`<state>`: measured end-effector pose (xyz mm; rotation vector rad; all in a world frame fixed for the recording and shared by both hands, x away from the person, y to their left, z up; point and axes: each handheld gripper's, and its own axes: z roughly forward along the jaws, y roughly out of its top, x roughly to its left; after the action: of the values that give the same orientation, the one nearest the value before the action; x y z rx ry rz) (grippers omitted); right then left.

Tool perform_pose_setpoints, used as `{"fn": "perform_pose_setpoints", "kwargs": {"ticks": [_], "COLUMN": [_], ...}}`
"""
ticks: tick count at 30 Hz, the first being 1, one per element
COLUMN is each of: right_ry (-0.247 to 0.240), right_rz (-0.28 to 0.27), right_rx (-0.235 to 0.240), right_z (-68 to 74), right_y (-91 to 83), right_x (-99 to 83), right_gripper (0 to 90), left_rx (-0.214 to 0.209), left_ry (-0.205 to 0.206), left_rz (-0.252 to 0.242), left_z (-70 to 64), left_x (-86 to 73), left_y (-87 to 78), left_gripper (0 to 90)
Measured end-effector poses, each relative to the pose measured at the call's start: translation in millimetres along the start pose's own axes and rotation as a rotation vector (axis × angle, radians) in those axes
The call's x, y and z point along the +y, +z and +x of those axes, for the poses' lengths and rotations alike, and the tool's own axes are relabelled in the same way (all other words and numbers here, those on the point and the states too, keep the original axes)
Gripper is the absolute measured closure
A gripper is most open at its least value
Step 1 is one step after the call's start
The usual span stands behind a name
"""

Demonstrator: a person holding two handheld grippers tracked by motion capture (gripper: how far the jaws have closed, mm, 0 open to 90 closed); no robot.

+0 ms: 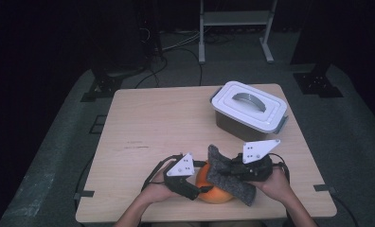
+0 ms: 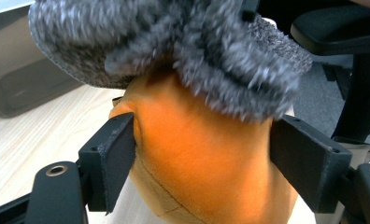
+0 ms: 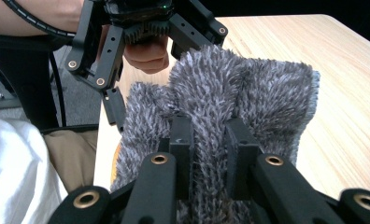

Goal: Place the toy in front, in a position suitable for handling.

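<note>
Grey cloth (image 1: 229,177) (unlabelled) — right tool (image 1: 237,169) pinching, orange ball (image 1: 213,191)

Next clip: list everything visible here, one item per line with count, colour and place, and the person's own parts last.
Soft orange object: 1, orange, near table edge, clamped between the left gripper's jaws.
Fuzzy cloth: 1, grey, draped over the orange object, a fold pinched by the right gripper.
Lidded box: 1, white lid with handle, grey base, far right of the table.
Table: 1, light wood.
Metal frame: 1, pale grey, on the floor beyond the table.
Left gripper: 1, black with grey plate.
Right gripper: 1, black with grey plate.
Hands: 2, left hand, right hand, near edge.
</note>
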<state>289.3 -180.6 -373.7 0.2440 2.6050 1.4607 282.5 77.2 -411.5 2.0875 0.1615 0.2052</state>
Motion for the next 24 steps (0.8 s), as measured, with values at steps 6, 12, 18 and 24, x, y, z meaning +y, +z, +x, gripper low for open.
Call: {"fn": "perform_pose_setpoints", "kwargs": {"ticks": [6, 12, 18, 24], "right_ry": [0.039, 0.037, 0.026, 0.048], "right_rz": [0.01, 0.005, -0.034, -0.024], "right_rx": [0.029, 0.049, 0.011, 0.023], "right_z": [-6.0, -3.6, -2.6, -6.4], "right_y": [-0.5, 1.7, -1.3, 1.8], "right_x": [-10.5, -9.0, -2.6, -10.2], "right_gripper": [75.2, 75.1, 74.8, 75.1], "left_rx": [0.007, -0.027, 0.077, 0.062], "left_ry": [-0.052, -0.07, 0.08, 0.035], "left_rz": [0.012, 0.026, -0.015, -0.009], "left_z": [8.5, 8.8, 1.6, 5.7], "left_x": [-4.3, -7.2, -1.0, -3.8], "left_y": [-2.9, 0.9, -7.2, -7.1], "left_gripper": [19.4, 19.8, 34.2, 28.9]}}
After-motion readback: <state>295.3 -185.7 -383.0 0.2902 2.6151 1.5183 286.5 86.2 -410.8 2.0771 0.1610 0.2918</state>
